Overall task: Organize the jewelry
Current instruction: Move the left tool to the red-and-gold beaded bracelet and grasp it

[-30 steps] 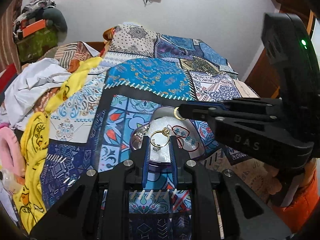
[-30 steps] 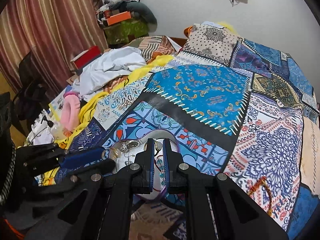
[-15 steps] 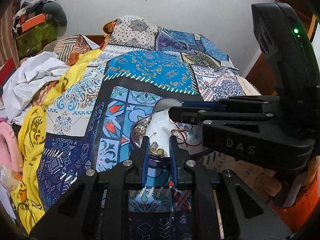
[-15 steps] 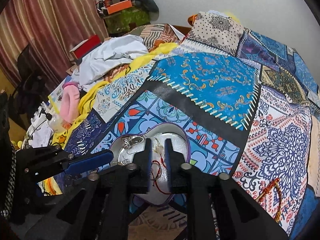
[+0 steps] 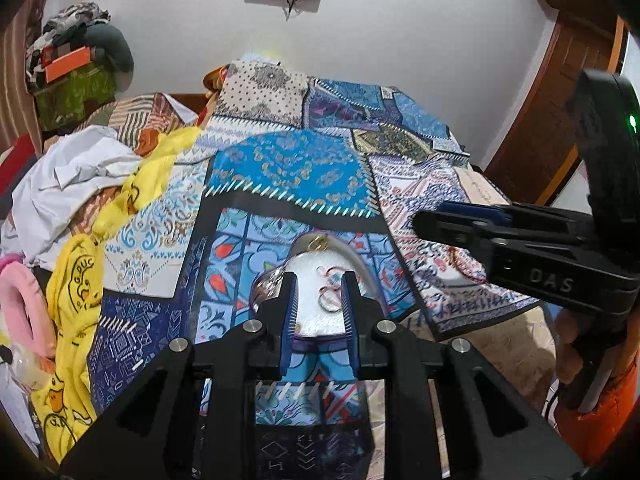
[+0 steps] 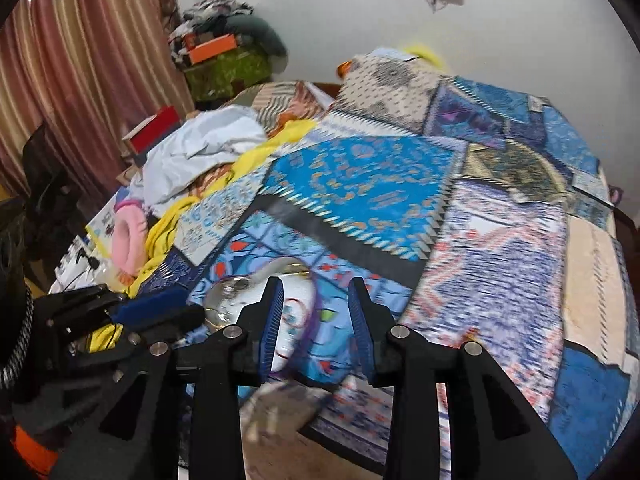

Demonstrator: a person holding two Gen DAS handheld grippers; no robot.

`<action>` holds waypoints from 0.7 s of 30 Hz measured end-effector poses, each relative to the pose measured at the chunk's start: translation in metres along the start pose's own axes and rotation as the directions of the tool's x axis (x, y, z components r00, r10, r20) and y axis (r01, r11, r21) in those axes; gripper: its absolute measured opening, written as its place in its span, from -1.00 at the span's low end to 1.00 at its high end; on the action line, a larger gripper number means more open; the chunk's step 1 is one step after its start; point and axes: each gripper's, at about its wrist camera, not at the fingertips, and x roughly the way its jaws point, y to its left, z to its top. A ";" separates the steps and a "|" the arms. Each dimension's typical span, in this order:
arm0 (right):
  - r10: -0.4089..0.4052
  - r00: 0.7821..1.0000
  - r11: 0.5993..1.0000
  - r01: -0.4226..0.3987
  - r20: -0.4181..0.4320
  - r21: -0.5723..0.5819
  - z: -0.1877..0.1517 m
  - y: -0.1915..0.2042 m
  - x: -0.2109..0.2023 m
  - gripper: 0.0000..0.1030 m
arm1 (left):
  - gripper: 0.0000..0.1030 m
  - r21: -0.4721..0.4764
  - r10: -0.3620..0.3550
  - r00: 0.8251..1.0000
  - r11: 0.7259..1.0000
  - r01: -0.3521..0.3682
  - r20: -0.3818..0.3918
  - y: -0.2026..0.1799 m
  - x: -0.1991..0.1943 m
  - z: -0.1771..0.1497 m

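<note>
- Left wrist view, sharp. Left gripper [image 5: 318,294]: black frame, blue ribbed pads, jaws parting, nothing pressed between them.
- Tray [image 5: 370,280]: oval, metal rim, white lining, lying on the quilt [image 5: 288,168] under the left jaws; its near edge is hidden behind the fingers.
- Ring [image 5: 325,302]: a thin hoop on the lining, seen in the gap between the pads and clear of both. A gold ring [image 5: 317,245] sits at the far rim. A reddish cord [image 5: 330,271] curls on the lining beyond the hoop. A silvery cluster by the left rim is half hidden, kind not clear.
- Right gripper [image 5: 420,222]: enters from the right, well off to the tray's side; seen sideways, so its gap cannot be read here.
- Right wrist view, blurred. Right gripper [image 6: 314,286]: jaws opening, only quilt [image 6: 500,264] and tray edge behind the gap, nothing held.
- Tray [image 6: 298,294]: low left of centre, partly behind the left pad; red cord just legible, rings not.
- Left gripper [image 6: 192,312]: at the lower left, tips by the tray; cut off by the frame.
- Only this view shows the striped curtain [image 6: 92,64].
</note>
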 end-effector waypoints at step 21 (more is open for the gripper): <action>-0.181 0.983 0.969 0.175 0.020 0.175 -0.054 -0.116 -0.057 -0.38 | -0.59 0.094 -0.094 0.994 0.991 0.099 -0.050 -0.095 0.045 0.023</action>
